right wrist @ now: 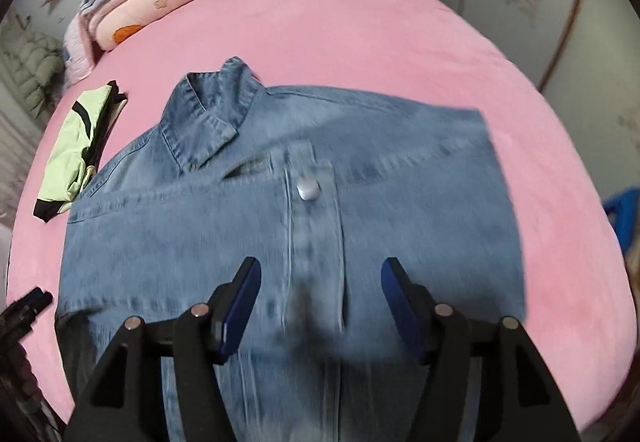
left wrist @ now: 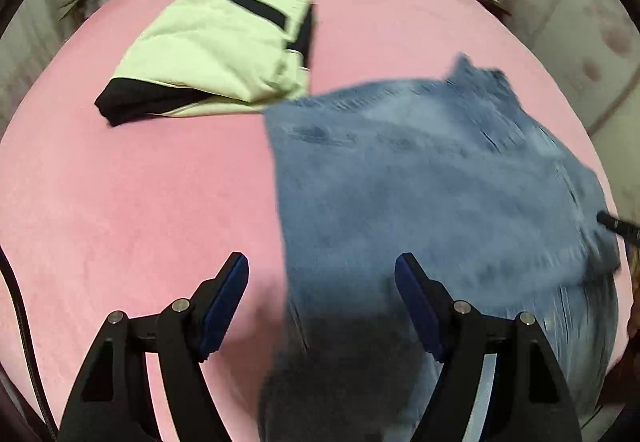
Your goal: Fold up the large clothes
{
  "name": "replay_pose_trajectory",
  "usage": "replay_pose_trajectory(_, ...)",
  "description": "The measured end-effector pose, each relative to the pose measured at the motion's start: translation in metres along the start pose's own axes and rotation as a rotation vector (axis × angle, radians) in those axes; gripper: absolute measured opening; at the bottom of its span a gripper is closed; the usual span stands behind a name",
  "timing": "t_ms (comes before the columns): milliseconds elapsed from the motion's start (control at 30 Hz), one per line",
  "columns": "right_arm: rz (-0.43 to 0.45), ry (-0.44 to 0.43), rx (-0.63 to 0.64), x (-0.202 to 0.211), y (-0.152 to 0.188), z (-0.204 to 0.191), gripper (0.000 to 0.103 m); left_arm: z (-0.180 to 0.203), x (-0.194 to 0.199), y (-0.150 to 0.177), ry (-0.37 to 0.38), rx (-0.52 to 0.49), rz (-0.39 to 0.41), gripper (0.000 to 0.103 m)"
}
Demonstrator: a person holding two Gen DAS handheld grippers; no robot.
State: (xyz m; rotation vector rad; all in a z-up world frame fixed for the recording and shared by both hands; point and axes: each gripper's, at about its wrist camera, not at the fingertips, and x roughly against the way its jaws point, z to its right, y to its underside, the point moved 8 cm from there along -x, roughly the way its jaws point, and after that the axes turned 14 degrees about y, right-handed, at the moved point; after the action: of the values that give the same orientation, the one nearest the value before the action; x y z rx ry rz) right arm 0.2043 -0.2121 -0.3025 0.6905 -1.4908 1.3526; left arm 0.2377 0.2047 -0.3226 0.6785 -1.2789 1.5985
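On the pink-sheeted bed (right wrist: 380,41), a blue denim button-front shirt (right wrist: 280,201) is lying spread front-up, collar (right wrist: 208,121) pointing toward the pillows (right wrist: 152,1), sides apparently already turned in. Left gripper (left wrist: 322,306) is hovering over the shirt's left edge, fingers (left wrist: 224,306) spread wide, holding nothing. Right gripper (right wrist: 320,306) is hanging above the button placket (right wrist: 312,226), fingers likewise wide apart and empty; a silver snap button (right wrist: 308,189) is showing just ahead. Both appear to be lining up over the hem end, likely for a bottom-to-collar fold. A folded pale-green and black garment (left wrist: 216,49) is sitting beside the denim, probably finished and set aside. Motion blur is softening detail.
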Motion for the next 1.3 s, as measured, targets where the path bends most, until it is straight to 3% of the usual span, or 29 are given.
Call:
replay_pose_trajectory(167, -0.045, -0.035, 0.032, -0.044, -0.022, -0.015, 0.063, -0.033, -0.042, -0.025, -0.017, 0.101, -0.023, 0.075)
replay_pose_trajectory(333, -0.035, -0.008, 0.079, -0.062, -0.027, -0.032, 0.062, -0.046, -0.078, -0.042, 0.038, 0.176, -0.065, 0.073)
replay_pose_trajectory(367, -0.023, -0.002, 0.109, -0.061, -0.024, -0.038, 0.049, -0.043, -0.08, -0.047, 0.049, 0.177, -0.063, 0.055)
replay_pose_trajectory(400, -0.012, -0.008, 0.141, -0.059, -0.022, -0.043, 0.039, -0.038, -0.081, -0.051, 0.08, 0.167, -0.062, 0.024)
replay_pose_trajectory(500, 0.036, 0.02, 0.163, -0.048, -0.023, -0.049, 0.027, -0.029, -0.075, -0.066, -0.011, 0.082, -0.044, 0.009)
replay_pose_trajectory(667, 0.146, 0.008, 0.071, -0.026, -0.037, -0.047, 0.023, -0.03, -0.065, -0.077, -0.086, -0.01, 0.041, 0.007)
replay_pose_trajectory(800, 0.093, 0.073, 0.112, -0.058, -0.026, -0.056, 0.028, -0.028, -0.088, -0.068, -0.168, -0.077, -0.005, 0.009)
replay_pose_trajectory(867, 0.093, 0.099, 0.114, -0.054, -0.027, -0.053, 0.038, -0.023, -0.087, -0.067, -0.199, -0.105, -0.01, 0.012)
replay_pose_trajectory(967, 0.08, 0.09, 0.099, -0.038, -0.026, -0.047, 0.044, -0.013, -0.078, -0.068, -0.178, -0.093, -0.033, 0.038)
replay_pose_trajectory(1100, 0.089, 0.056, 0.075, -0.004, -0.025, -0.034, 0.044, 0.014, -0.047, -0.07, -0.174, -0.121, -0.008, 0.062)
replay_pose_trajectory(1300, 0.08, -0.013, 0.034, 0.056, -0.017, -0.016, 0.045, 0.073, 0.011, -0.061, -0.104, -0.125, 0.007, 0.077)
